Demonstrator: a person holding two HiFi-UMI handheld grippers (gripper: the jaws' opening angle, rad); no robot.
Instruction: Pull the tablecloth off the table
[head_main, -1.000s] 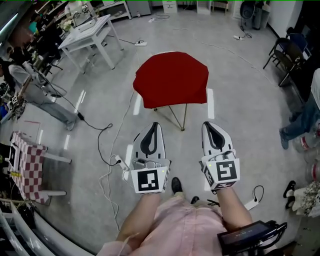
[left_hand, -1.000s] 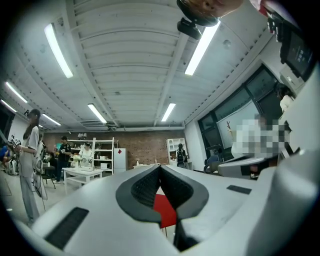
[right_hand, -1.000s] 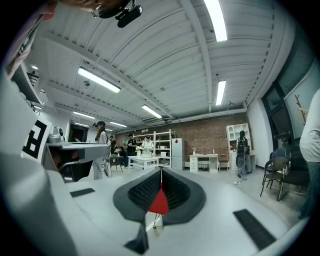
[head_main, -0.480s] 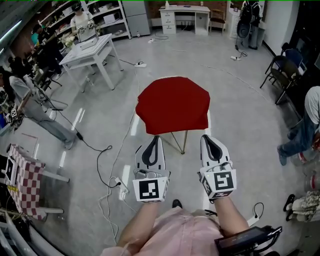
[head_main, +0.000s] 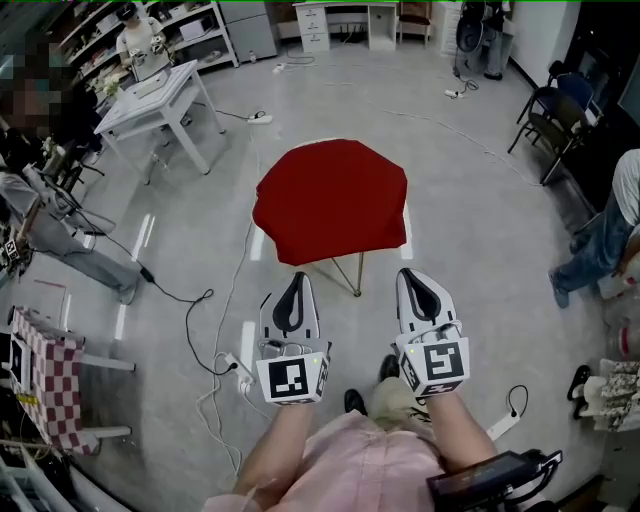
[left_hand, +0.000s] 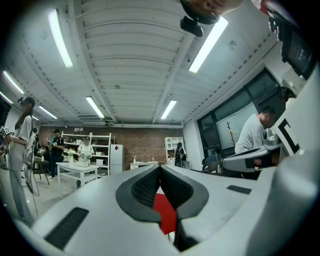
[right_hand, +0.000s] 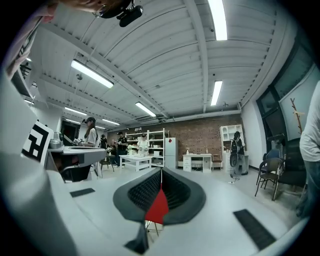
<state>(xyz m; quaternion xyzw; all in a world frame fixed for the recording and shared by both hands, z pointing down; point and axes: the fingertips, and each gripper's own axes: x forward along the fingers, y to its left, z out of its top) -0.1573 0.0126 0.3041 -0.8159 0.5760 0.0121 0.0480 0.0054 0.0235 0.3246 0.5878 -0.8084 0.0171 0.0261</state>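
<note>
Plain red tablecloth (head_main: 330, 200), one piece, lies flat over the small table and hides its whole top. Its edges hang down on every side, and only thin metal legs (head_main: 348, 276) show below the near hem. The table stands on the grey floor (head_main: 470, 190), mid-scene, just beyond the grippers. Left gripper (head_main: 298, 276) has its jaws pressed together with nothing between them, and in its own view the red cloth (left_hand: 165, 214) only peeks through the gap behind the pads. Right gripper (head_main: 408, 272) is the same, jaws closed and empty, with red (right_hand: 159, 207) seen behind. Neither touches the cloth. Against a second ago both grippers sit closer to the near hem. Against half a second ago the cloth sits slightly further left in the head view. The jaws are closed throughout. Count: one tablecloth, one covered table, two grippers, one white table (head_main: 155, 98) far left, one checked cloth (head_main: 45, 385) near left, one person (head_main: 600, 235) at the right edge.
</note>
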